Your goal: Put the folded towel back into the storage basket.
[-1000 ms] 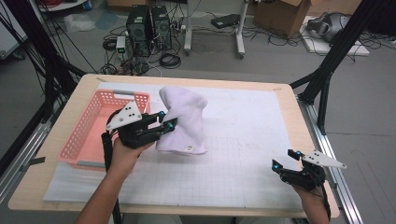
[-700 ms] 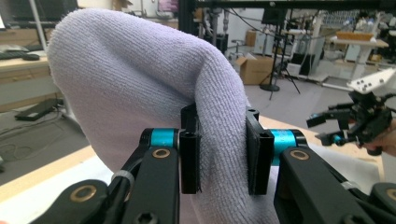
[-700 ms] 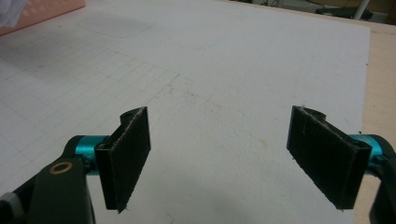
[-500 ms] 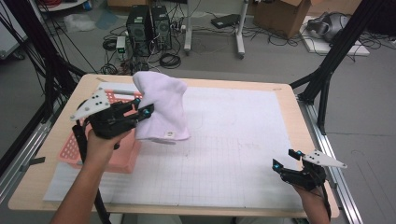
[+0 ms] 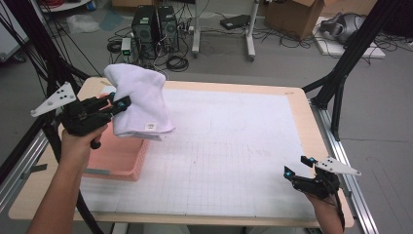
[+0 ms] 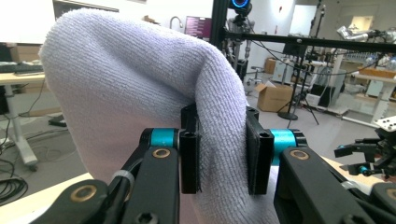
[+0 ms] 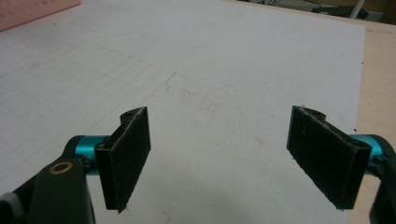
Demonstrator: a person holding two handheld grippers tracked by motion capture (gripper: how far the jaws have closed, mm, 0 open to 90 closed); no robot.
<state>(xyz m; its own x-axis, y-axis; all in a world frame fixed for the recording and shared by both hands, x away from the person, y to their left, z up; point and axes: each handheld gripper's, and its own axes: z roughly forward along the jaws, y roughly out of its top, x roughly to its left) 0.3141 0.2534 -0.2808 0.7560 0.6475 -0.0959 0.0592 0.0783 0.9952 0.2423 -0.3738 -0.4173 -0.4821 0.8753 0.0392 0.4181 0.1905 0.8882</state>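
A folded white towel point(image 5: 139, 100) hangs in the air above the pink basket point(image 5: 117, 156) at the table's left. My left gripper point(image 5: 118, 105) is shut on it, coming in from the left. In the left gripper view the towel point(image 6: 140, 88) bulges up over the jaws, and both pads point(image 6: 190, 161) press into its fold. My right gripper point(image 5: 298, 166) rests near the table's front right corner. Its jaws stand wide apart with nothing between them, and in the right gripper view the gripper point(image 7: 219, 154) faces bare white gridded paper point(image 7: 210, 70).
A white gridded sheet point(image 5: 229, 146) covers most of the wooden table point(image 5: 297, 95). The pink basket sits at the sheet's left edge. Black frame posts point(image 5: 350, 58) stand at the table's right and left, and computers and cables lie on the floor beyond the far edge.
My left gripper has carried the towel up and to the left, from the sheet beside the basket to above the basket. The right gripper has not moved.
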